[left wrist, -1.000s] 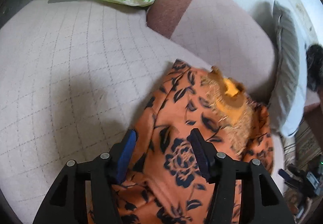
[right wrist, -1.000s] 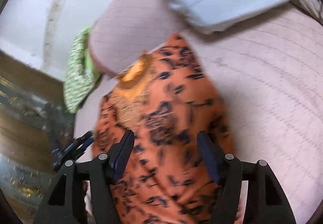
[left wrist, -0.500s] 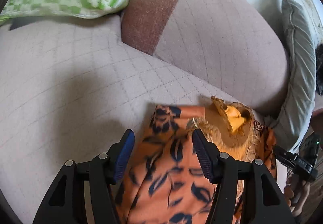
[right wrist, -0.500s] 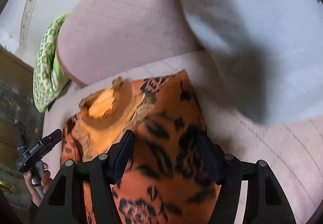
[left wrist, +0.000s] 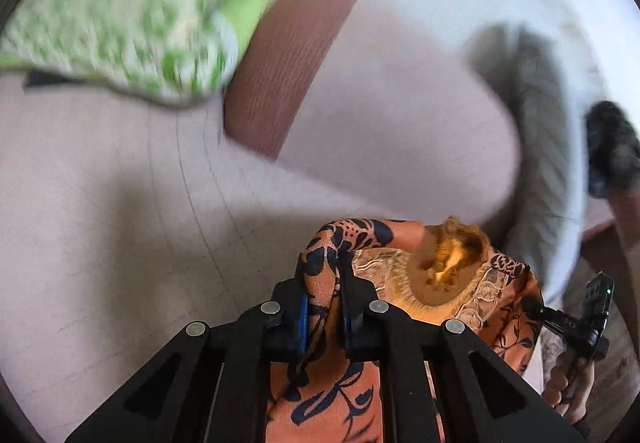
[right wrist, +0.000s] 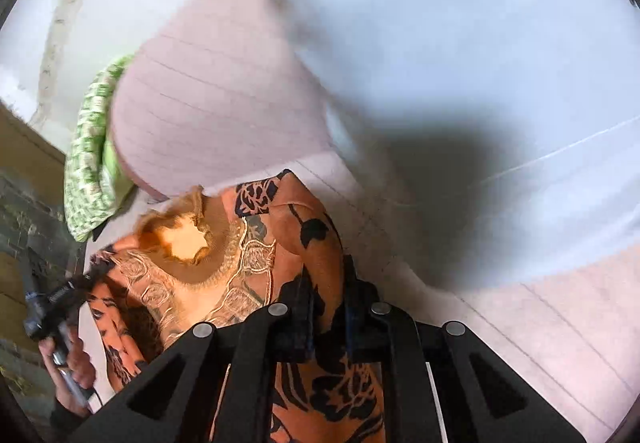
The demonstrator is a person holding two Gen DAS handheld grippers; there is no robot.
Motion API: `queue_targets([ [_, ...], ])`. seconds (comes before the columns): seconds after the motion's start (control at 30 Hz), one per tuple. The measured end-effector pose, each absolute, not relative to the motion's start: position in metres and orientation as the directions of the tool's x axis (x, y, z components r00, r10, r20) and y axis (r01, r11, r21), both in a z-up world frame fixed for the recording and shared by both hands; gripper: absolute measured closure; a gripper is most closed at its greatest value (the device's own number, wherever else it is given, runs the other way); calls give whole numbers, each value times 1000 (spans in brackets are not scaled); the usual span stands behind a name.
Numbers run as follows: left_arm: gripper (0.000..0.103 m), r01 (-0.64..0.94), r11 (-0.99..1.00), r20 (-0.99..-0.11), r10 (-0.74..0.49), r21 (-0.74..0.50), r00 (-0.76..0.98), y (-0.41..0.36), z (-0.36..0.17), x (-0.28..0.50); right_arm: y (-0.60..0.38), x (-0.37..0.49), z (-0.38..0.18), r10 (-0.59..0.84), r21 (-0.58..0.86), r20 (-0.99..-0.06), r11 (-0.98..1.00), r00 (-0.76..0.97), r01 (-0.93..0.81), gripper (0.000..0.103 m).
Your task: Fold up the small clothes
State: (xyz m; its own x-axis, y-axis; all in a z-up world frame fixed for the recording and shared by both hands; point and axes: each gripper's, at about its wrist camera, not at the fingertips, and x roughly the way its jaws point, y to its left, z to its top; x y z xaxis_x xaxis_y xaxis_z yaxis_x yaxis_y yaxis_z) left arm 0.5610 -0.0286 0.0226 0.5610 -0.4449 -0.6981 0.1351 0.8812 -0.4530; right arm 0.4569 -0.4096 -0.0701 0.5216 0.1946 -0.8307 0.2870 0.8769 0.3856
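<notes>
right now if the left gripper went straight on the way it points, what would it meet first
The left gripper, shut on the orange top, would probably meet the pink bolster first, though depth is unclear.

Orange floral garment [left wrist: 332,399] on the bed

Black flower print, embroidered neckline facing up; cloth bunched and pinched at both shoulders.

One orange floral garment [left wrist: 328,395], at the lower middle of the frame. Two grippers: left [left wrist: 323,307] and right [right wrist: 327,307]. One green patterned pillow [left wrist: 132,15] at upper left, one grey pillow [left wrist: 548,163] at right, one pink quilted bolster [left wrist: 400,115] between them.
</notes>
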Motion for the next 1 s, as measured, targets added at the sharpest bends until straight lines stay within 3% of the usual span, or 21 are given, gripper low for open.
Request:
queue_targets([
  [0.13, 93, 235, 848, -572, -501, -476, 649, 6, 75, 470, -402, 379, -17, 212, 431, -739, 879, 640, 207, 93],
  [0.33, 92, 241, 820, -503, -521, -520, 690, 67, 86, 317, -385, 225, 21, 246, 501, -631, 853, 736, 145, 92],
  [0.47, 92, 136, 821, -610, -512, -554, 605, 86, 36, 257, -368, 150, -10, 230, 514, -672, 829, 704, 219, 89],
  [0.6, 87, -66, 779, -731, -552, -624, 401, 93, -25, 237, -352, 113, -68, 180, 445, -811, 807, 557, 388, 79],
  [0.7, 79, -92, 758, -719, -565, -646, 404, 102, -29, 215, -358, 98, -84, 228, 491, -828, 738, 513, 464, 78],
  [0.77, 74, -66, 774, -714, -543, -630, 443, 105, -19, 196, -366, 80, -74, 215, 513, -809, 713, 547, 478, 67],
  [0.8, 70, -59, 777, -711, -540, -627, 449, 104, -14, 186, -371, 80, -73, 201, 513, -806, 706, 557, 488, 53],
  [0.83, 68, -59, 778, -710, -536, -625, 456, 105, -8, 167, -371, 74, -68, 185, 515, -800, 700, 570, 495, 48],
  [1.0, 65, -74, 714, -645, -575, -696, 504, 121, 15, 126, -380, 43, -49, 180, 614, -716, 621, 674, 486, 48],
])
